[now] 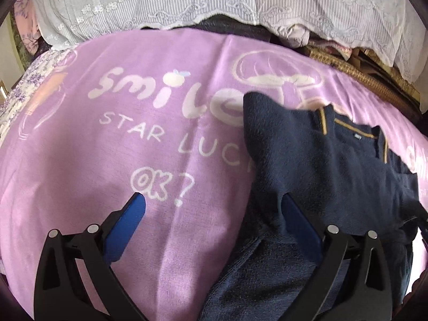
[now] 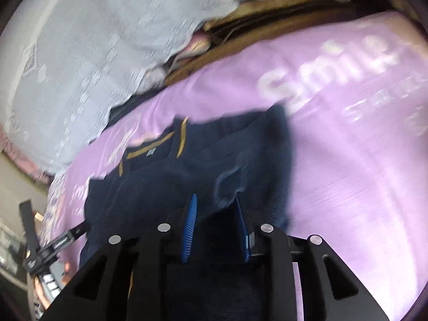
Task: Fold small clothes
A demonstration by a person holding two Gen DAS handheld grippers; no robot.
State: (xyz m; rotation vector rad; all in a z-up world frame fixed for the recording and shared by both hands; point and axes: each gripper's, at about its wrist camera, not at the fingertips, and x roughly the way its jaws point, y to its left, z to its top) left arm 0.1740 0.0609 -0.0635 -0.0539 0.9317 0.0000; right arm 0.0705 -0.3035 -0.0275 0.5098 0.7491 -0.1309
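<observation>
A navy knit sweater (image 1: 329,165) with mustard trim at the collar (image 1: 353,133) is seen lying on a purple blanket (image 1: 112,155) printed with white lettering. In the left wrist view the sweater is spread over the right half of the frame, collar toward the far side, lower part bunched near the camera. The word "smile" is partly covered by its far left corner.

The left gripper (image 1: 214,206) is held with its jaws wide apart. One blue pad (image 1: 125,224) is seen over bare blanket, the other (image 1: 299,222) over the sweater's edge. Nothing is clamped between them; contact with the cloth cannot be told.

In the right wrist view the picture is blurred and tilted. The right gripper (image 2: 215,214) is shown with its blue pads (image 2: 190,222) a narrow gap apart, over the near part of the sweater (image 2: 187,171). Dark fabric is seen between and behind the pads, but whether it is pinched cannot be told from the blur.

A white lace cloth (image 1: 214,2) is draped beyond the blanket's far edge. A woven brown edge (image 1: 369,80) is visible under the lace at the right. At the lower left of the right wrist view a black strap with a clip (image 2: 53,243) is seen off the blanket's side.
</observation>
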